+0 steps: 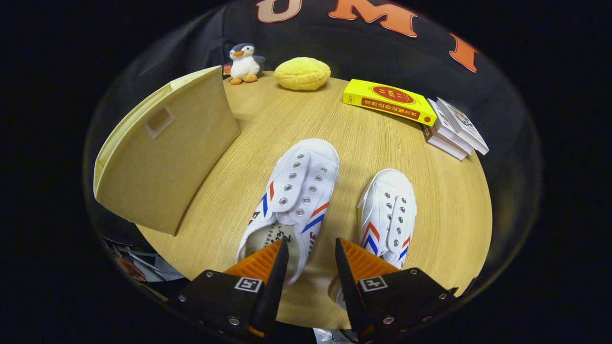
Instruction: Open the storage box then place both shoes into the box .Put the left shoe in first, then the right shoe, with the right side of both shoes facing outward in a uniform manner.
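Two white canvas shoes with red and blue stripes lie on the round wooden table (267, 124), toes pointing away from me. The larger-looking left shoe (299, 186) is just ahead of my gripper (311, 248), which is open. One finger sits over the shoe's opening and the other outside it, so the shoe's right side wall lies between them without being pressed. The right shoe (388, 215) rests beside the outer finger, partly hidden by it. A beige fabric storage box (162, 153) with a small label pocket stands to the left of the shoes; I cannot tell whether it is open.
Along the table's far side sit a plush penguin (244, 62), a yellow round cushion (302, 73), a yellow book (388, 101) and a small stack of books (456, 129). Bare wood lies between the box and the shoes. The table edge curves close behind my fingers.
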The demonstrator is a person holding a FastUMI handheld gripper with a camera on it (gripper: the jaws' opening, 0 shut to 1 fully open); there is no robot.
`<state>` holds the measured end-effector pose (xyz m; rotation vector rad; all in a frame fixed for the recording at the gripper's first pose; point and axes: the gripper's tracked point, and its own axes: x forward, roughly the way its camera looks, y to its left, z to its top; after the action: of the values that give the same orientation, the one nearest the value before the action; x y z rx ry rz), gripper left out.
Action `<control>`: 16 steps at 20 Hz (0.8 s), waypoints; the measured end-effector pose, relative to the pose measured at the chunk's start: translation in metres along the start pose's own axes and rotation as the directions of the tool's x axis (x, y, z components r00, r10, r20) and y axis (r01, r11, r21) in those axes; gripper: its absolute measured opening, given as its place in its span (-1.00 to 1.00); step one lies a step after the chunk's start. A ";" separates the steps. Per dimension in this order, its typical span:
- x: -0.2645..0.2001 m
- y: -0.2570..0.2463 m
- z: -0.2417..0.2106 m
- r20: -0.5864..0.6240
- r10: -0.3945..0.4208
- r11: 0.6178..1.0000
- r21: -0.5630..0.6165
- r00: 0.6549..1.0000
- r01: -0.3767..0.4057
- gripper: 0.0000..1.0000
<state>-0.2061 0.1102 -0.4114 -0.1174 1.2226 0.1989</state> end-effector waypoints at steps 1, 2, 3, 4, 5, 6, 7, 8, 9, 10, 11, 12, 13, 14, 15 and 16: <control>0.003 -0.003 0.000 0.002 -0.017 1.000 -0.004 1.000 0.017 0.16; 0.008 -0.004 0.000 0.005 -0.023 1.000 -0.002 1.000 0.023 0.11; 0.010 0.000 0.001 0.012 -0.013 1.000 0.025 1.000 0.013 0.00; 0.012 0.003 0.003 0.028 -0.007 0.998 0.060 1.000 0.006 -0.11; 0.015 0.006 0.005 0.041 0.000 0.996 0.086 0.999 -0.003 -0.17; 0.016 0.008 0.006 0.057 0.006 0.995 0.101 0.998 -0.011 -0.28; 0.019 0.011 0.009 0.076 0.015 0.994 0.105 0.997 -0.023 -0.32; 0.020 0.013 0.010 0.092 0.019 0.995 0.098 0.996 -0.029 -0.39; 0.021 0.014 0.011 0.105 0.019 0.996 0.089 0.994 -0.029 -0.41; 0.023 0.015 0.011 0.111 0.020 0.996 0.085 0.994 -0.030 -0.42; 0.024 0.017 0.013 0.120 0.026 0.995 0.093 0.992 -0.037 -0.42; 0.023 0.018 0.013 0.126 0.032 0.994 0.104 0.992 -0.045 -0.48; 0.024 0.016 0.014 0.129 0.031 0.993 0.111 0.991 -0.046 -0.51; 0.022 0.014 0.015 0.136 0.023 0.991 0.125 0.990 -0.041 -0.61; 0.021 0.009 0.018 0.146 0.006 0.989 0.143 0.989 -0.027 -0.66; 0.020 0.006 0.020 0.154 -0.006 0.985 0.170 0.988 -0.021 -0.80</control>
<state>-0.1820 0.1220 -0.4236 0.0514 1.0813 0.1066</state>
